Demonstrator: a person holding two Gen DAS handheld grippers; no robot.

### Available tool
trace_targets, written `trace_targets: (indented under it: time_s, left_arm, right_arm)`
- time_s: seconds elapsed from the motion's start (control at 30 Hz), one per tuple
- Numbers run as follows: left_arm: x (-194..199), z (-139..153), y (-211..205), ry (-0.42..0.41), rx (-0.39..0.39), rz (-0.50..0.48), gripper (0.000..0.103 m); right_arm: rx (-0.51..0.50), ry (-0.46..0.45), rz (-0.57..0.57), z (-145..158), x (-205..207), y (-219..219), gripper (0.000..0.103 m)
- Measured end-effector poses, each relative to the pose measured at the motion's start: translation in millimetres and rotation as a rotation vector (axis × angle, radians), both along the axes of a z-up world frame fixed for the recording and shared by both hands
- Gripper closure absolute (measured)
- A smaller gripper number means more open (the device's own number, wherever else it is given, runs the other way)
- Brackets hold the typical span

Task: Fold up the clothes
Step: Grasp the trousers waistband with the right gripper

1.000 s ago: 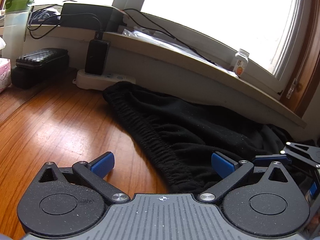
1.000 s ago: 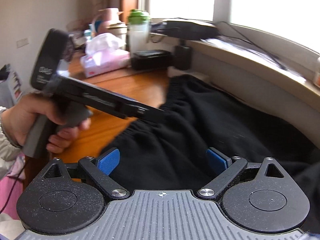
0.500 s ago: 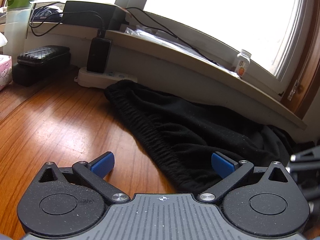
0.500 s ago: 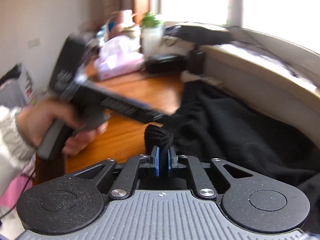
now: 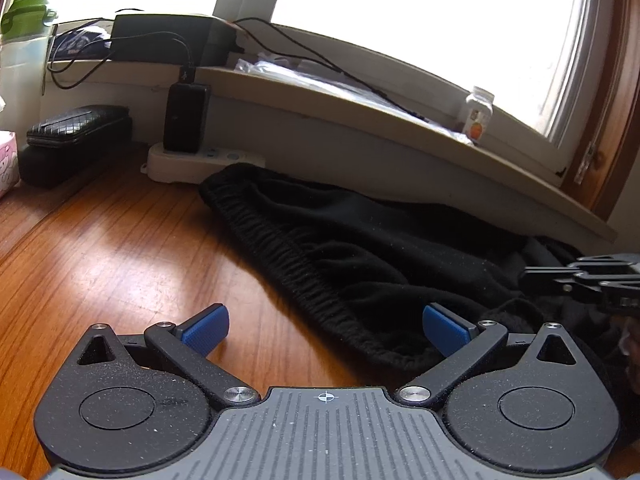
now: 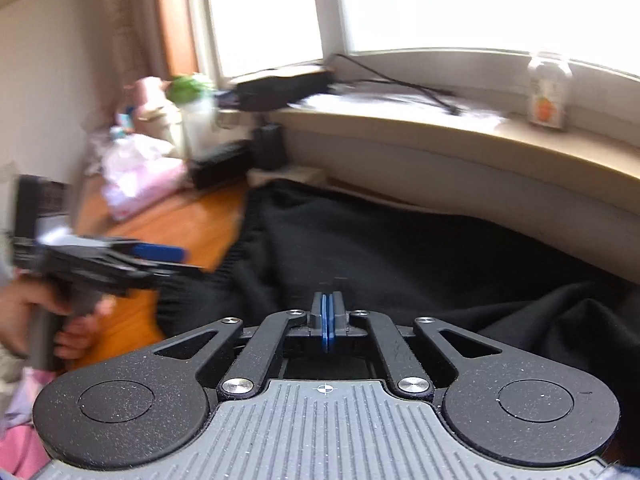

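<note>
A black garment (image 5: pixel 360 248) with an elastic waistband lies on the wooden table (image 5: pixel 100 264) against the wall under the window. My left gripper (image 5: pixel 326 326) is open, its blue pads either side of the waistband's near corner. My right gripper (image 6: pixel 327 318) has its blue pads pressed together over the black garment (image 6: pixel 380 248); no cloth shows between them. In the right wrist view the left gripper (image 6: pixel 160 258) is at the left, held in a hand by the waistband. The right gripper's black frame (image 5: pixel 588 280) shows at the right edge of the left wrist view.
A white power strip (image 5: pixel 200 158) with a black adapter, a black case (image 5: pixel 76 128), a green-lidded bottle (image 5: pixel 24 40) and a pink tissue pack (image 6: pixel 140 176) stand at the table's back left. A small bottle (image 5: pixel 478 114) stands on the windowsill.
My right gripper closed from open, pinched a bunch of black cloth half a second ago, and now shows shut with no cloth seen in it, swung right. The left gripper stayed open.
</note>
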State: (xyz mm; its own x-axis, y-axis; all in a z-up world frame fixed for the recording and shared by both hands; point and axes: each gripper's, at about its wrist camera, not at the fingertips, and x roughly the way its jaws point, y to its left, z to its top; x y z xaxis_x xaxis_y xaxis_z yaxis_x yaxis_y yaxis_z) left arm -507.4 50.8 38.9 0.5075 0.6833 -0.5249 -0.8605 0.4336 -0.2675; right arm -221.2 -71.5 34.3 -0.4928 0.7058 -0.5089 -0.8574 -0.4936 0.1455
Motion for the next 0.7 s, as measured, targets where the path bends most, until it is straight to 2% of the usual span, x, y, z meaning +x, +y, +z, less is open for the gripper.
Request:
trace_targets:
  time_s: [0.03,0.13,0.17,0.2,0.27,0.33,0.4,0.43,0.47,0.6,0.7]
  left_arm:
    - [-1,0,0,-0.004,-0.002,0.002,0.000]
    - [-4,-1,0,-0.020,-0.007,0.015,0.000]
    - [-4,-1,0,-0.021,-0.006,0.016,0.000]
    - [-4,-1,0,-0.019,-0.005,0.015,0.000]
    - [-4,-1,0,-0.016,-0.003,0.014,0.000]
    - [-3,-1,0,-0.013,0.000,0.013,0.000]
    - [-4,-1,0,-0.015,0.001,0.013,0.000]
    - [-5,-1,0,-0.017,0.002,0.014,0.000]
    - [-5,0,-1,-0.019,0.007,0.015,0.000]
    - [-3,9,-12,-0.056,0.035,-0.007,0.001]
    - [3,18,-21,-0.105,0.043,-0.051,0.001]
  right_arm:
    - [0.014,-0.015,0.016,3,-6,-6,0.093]
    - [0.029,-0.039,0.090,10,-27,-21,0.063]
    - [0.034,-0.046,0.110,12,-33,-27,0.057]
    - [0.033,-0.064,0.133,12,-38,-30,0.054]
    - [0.029,-0.104,0.178,12,-48,-37,0.042]
    - [0.019,-0.156,0.195,8,-54,-39,0.041]
    - [0.008,-0.182,0.190,2,-53,-36,0.048]
    - [0.004,-0.171,0.179,1,-49,-34,0.081]
    - [-0.001,-0.135,0.167,3,-42,-30,0.096]
    - [0.014,0.016,0.065,22,-8,-12,0.097]
    - [0.021,0.037,-0.019,28,15,3,0.097]
